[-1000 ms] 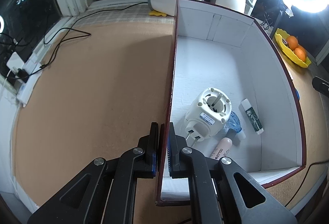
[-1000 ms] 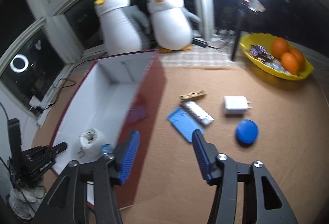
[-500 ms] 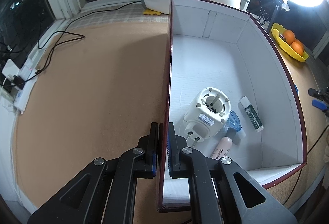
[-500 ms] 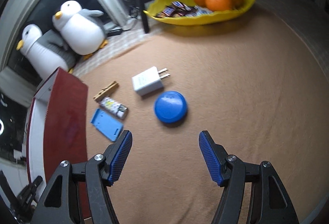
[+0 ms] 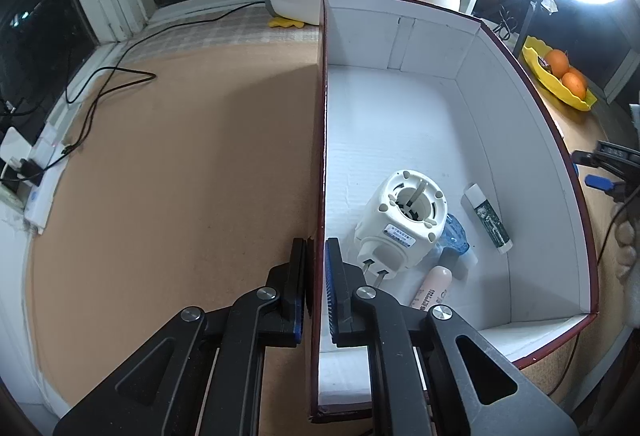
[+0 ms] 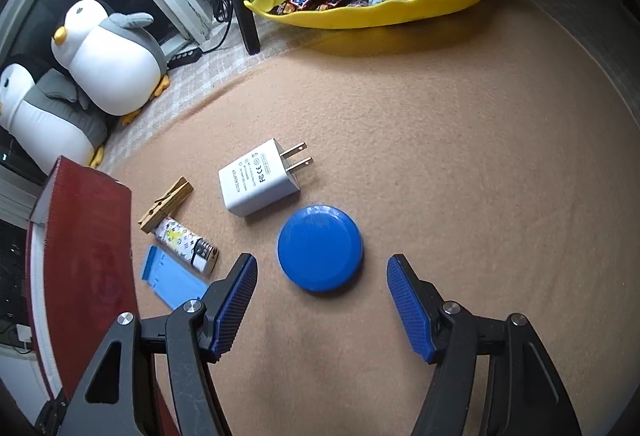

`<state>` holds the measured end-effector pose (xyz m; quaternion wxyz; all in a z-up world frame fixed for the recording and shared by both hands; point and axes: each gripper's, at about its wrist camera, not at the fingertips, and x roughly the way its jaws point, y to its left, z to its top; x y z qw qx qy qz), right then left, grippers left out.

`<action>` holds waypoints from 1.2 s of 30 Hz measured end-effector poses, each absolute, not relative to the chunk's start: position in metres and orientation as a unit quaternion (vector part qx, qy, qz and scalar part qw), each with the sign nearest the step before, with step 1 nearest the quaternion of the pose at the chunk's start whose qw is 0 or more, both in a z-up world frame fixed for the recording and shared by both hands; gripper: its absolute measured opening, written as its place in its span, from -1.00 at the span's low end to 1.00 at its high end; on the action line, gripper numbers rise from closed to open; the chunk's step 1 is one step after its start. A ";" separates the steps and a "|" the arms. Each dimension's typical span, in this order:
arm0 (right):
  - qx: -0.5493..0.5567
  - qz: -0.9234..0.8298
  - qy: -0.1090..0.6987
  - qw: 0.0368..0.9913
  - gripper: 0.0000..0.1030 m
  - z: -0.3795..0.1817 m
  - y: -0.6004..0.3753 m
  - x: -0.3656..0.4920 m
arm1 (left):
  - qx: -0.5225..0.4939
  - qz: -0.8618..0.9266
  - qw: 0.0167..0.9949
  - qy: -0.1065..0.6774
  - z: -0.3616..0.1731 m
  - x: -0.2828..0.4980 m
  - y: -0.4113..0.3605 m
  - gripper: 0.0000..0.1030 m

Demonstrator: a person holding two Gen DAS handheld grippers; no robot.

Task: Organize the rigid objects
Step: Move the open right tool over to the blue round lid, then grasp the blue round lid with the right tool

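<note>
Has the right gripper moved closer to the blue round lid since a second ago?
Yes. The right gripper has swung away from the red box and down toward the blue round lid.

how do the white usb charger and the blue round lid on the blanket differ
The white usb charger is a boxy block with printed text and two metal prongs; the blue round lid is a plain flat disc. The lid lies just ahead of the open right gripper, while the charger lies farther off. Both rest loose on the tan blanket, untouched.
</note>
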<state>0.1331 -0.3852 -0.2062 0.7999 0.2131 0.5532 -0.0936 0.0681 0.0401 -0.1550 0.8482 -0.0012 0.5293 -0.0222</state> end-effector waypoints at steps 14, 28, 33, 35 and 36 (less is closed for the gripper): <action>0.170 -0.114 0.577 0.790 0.23 -0.220 -0.380 0.154 | -0.003 -0.025 0.847 0.531 -0.155 0.068 0.039 -0.73; 0.151 -0.106 0.583 0.791 -0.10 -0.221 -0.380 0.153 | -0.001 -0.024 0.848 0.529 -0.154 0.067 0.040 -0.73; 0.145 -0.101 0.580 0.795 -0.10 -0.218 -0.380 0.146 | -0.004 -0.021 0.848 0.529 -0.155 0.065 0.041 -0.73; 0.144 -0.099 0.578 0.797 -0.10 -0.214 -0.380 0.142 | -0.005 -0.020 0.849 0.528 -0.155 0.064 0.041 -0.73; 0.143 -0.097 0.575 0.800 -0.10 -0.211 -0.380 0.139 | -0.005 -0.020 0.849 0.528 -0.155 0.064 0.041 -0.73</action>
